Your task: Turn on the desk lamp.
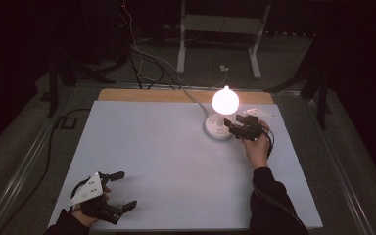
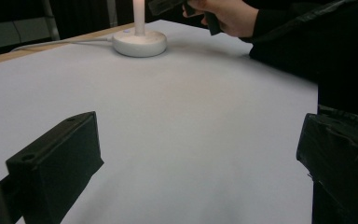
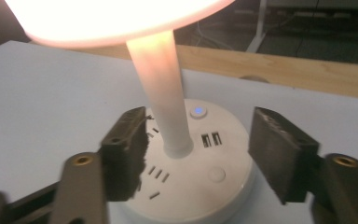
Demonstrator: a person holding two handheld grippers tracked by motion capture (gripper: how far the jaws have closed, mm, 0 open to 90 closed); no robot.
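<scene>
Right gripper view shows the right gripper [image 3: 196, 158] spread wide around the lit lamp [image 3: 172, 93] near the table's far edge, likely needing to back away next.

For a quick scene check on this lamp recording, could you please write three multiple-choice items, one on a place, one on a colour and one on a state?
1. Where does the lamp stand on the white table cover?
A. near the far right part
B. at the near left corner
C. off the table, on the floor

2. What colour is the small light on the lamp's round base?
A. red
B. green
C. blue

3. How does the right gripper stand?
A. shut on the lamp's stem
B. open, its jaws either side of the stem
C. flat on the table, far from the lamp

Answers: 1 A, the high view shows it there. 2 C, a blue dot glows beside the stem. 3 B, both jaws stand clear of the stem.
</scene>
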